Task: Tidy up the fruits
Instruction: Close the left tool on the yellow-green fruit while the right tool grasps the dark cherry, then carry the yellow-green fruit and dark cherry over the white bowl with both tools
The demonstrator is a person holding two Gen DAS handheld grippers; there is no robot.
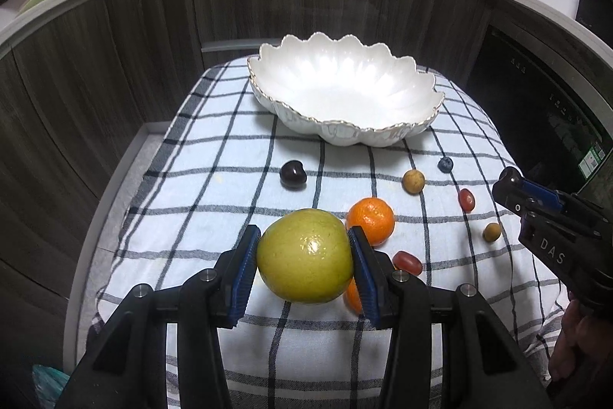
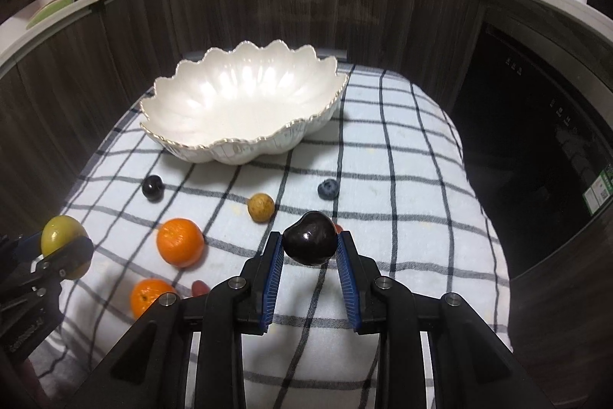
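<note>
A: Why is the left tool [image 1: 304, 265] clamped on the green apple [image 1: 304, 257]?
B: For the empty bowl [image 1: 383, 137] beyond it. The right tool [image 2: 309, 248] pinches a dark plum [image 2: 310, 243]; oranges [image 2: 179, 242] wait before the bowl.

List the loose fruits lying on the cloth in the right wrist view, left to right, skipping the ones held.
Near orange → far orange → tan round fruit → blueberry.

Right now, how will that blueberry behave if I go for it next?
The blueberry looks round and lies loose on the checked cloth, so it will probably roll if nudged. It is small beside the orange, likely light. Its skin looks soft; squeeze gently.
</note>
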